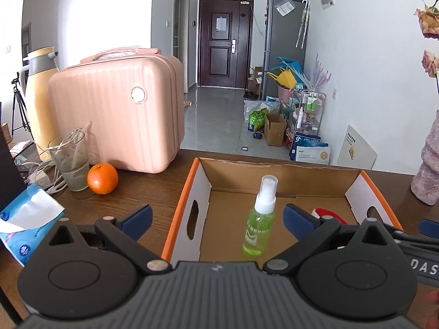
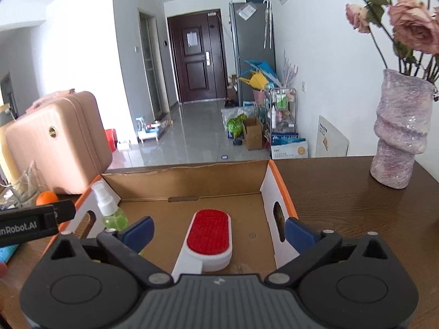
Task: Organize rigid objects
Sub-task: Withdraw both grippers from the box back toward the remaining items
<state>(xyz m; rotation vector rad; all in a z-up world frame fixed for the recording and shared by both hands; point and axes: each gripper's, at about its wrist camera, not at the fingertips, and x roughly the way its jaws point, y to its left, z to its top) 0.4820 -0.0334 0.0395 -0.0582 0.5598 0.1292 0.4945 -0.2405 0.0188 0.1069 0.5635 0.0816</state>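
Both things look put away already: the green spray bottle (image 1: pixel 259 220) stands straight up in the cardboard box (image 1: pixel 274 174) on the worktop (image 1: pixel 153 192), cap toward twelve o'clock, and the red lint brush (image 2: pixel 210 237) lies flat in it, its long side running from seven to one o'clock. The left gripper (image 1: pixel 216 215) has its fingers wide apart and holds nothing. The right gripper (image 2: pixel 218 231) is the same, with the brush lying loose between its fingers, so I think the next move is to find anything left outside the box.

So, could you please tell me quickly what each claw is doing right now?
Left claw: open, holding nothing; spray bottle stands free.
Right claw: open, lint brush lies released.
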